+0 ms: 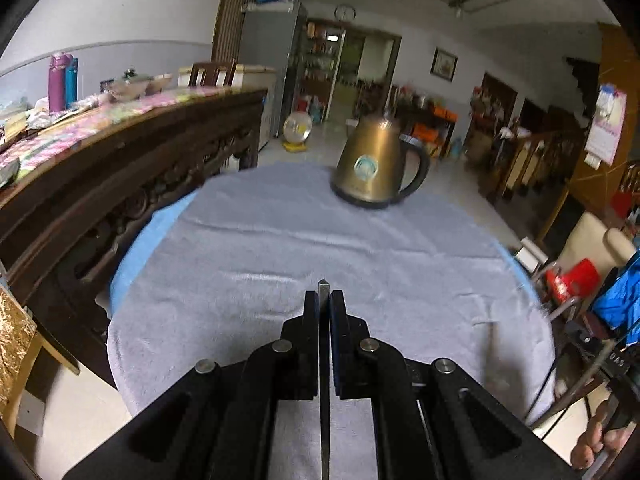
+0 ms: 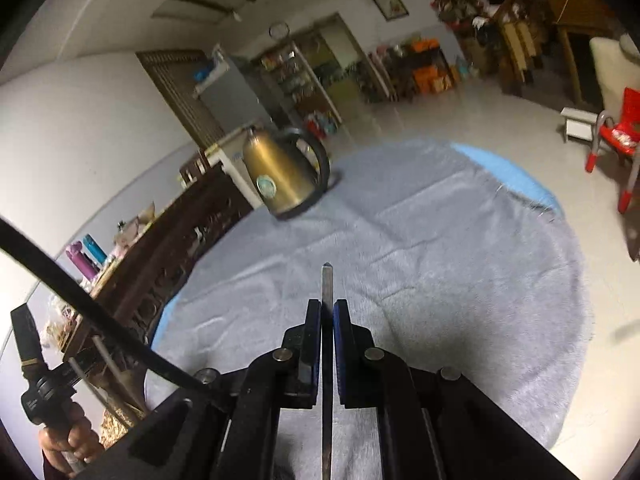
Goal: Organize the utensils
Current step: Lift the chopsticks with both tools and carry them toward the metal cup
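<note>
My left gripper (image 1: 324,300) is shut on a thin flat metal utensil handle (image 1: 323,290) that pokes out a little past the fingertips, held above a round table under a grey cloth (image 1: 320,248). My right gripper (image 2: 327,308) is shut on a similar thin metal utensil handle (image 2: 327,280), also above the cloth (image 2: 420,260). The working ends of both utensils are hidden. A brass-coloured kettle (image 1: 372,160) with a black handle stands at the table's far side; it also shows in the right wrist view (image 2: 280,172).
A dark carved wooden sideboard (image 1: 120,168) with bottles and bowls runs along the left of the table. A red plastic chair (image 2: 616,140) and a white stool stand on the tiled floor at the right. A black cable (image 2: 80,300) crosses the right wrist view.
</note>
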